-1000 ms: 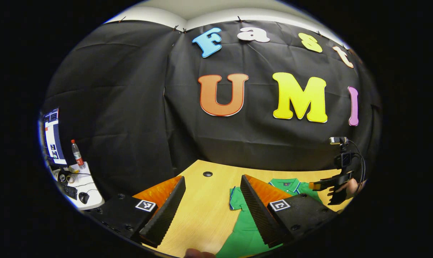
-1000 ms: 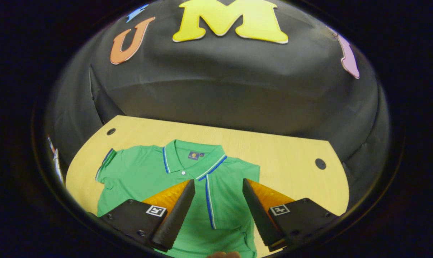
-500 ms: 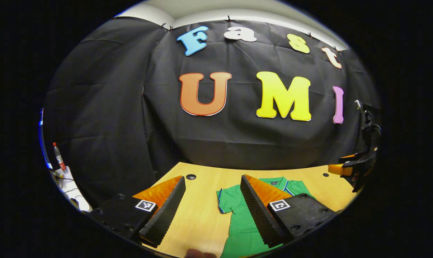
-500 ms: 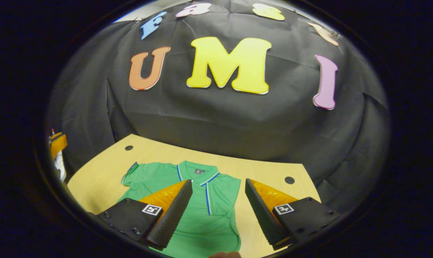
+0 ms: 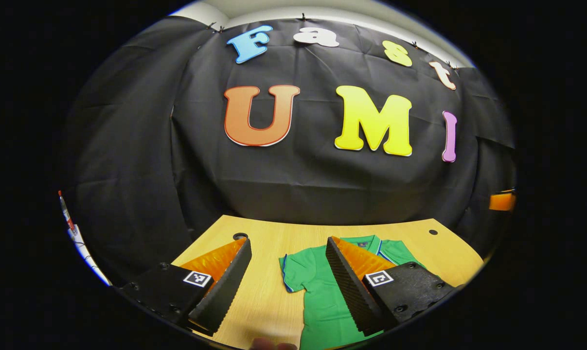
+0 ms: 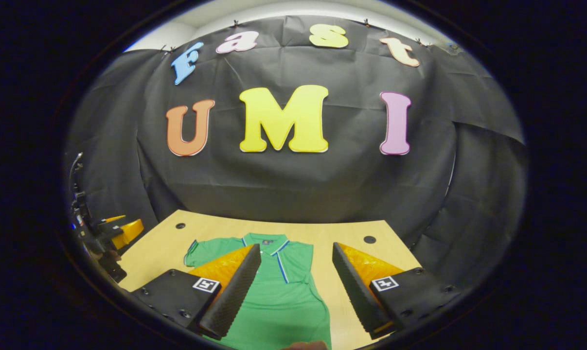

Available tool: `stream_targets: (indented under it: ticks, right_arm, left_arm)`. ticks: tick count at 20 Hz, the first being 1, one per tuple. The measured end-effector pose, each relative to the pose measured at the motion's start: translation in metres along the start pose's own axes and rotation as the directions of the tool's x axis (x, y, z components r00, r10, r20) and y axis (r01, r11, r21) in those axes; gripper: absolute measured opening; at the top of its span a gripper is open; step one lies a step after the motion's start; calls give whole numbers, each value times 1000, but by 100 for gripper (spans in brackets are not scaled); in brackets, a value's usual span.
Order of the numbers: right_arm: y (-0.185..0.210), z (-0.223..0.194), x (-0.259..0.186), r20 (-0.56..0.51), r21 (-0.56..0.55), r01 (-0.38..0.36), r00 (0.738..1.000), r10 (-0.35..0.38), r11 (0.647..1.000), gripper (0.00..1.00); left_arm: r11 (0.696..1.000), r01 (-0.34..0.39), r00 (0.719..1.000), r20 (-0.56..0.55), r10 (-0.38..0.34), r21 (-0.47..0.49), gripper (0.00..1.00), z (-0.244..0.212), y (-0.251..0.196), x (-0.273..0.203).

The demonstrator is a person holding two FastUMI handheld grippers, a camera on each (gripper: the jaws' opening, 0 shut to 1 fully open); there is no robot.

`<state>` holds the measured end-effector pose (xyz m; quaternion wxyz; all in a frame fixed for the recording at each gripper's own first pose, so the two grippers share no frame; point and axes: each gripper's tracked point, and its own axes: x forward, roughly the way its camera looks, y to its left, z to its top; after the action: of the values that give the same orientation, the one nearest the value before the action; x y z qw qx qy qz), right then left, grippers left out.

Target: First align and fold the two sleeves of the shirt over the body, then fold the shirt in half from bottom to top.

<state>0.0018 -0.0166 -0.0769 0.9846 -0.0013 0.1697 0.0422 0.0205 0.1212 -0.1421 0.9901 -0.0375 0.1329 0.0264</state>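
Hovering above the wooden worktop (image 6: pixel 167 243), both grippers are spread wide and empty, probably lining up for the next fold: left gripper (image 5: pixel 287 282), right gripper (image 6: pixel 295 287). The green shirt (image 6: pixel 283 291) lies flat, collar toward the far edge by the black cloth wall (image 6: pixel 293 184).

Left gripper view: rides above the table's (image 5: pixel 269 291) near edge, facing the booth wall, shirt (image 5: pixel 317 291) at 5 o'clock.
Right gripper view: same heading, shirt (image 6: pixel 283 296) at 6 o'clock.
Shared: shirt, table, wall.
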Motion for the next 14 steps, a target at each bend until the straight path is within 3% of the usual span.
stream_targets:
  ticks: [9, 14]
  right_arm:
    - [-17, 27, -36, 65, -48, 36, 997, -33, 998, 94]
    - [-22, 17, -34, 17, -29, 39, 999, -38, 999, 94]
  left_arm:
    - [999, 23, 997, -74, -26, -41, 99, -38, 6, 60]
    - [998, 59, 993, -102, -63, -38, 97, -61, 2, 98]
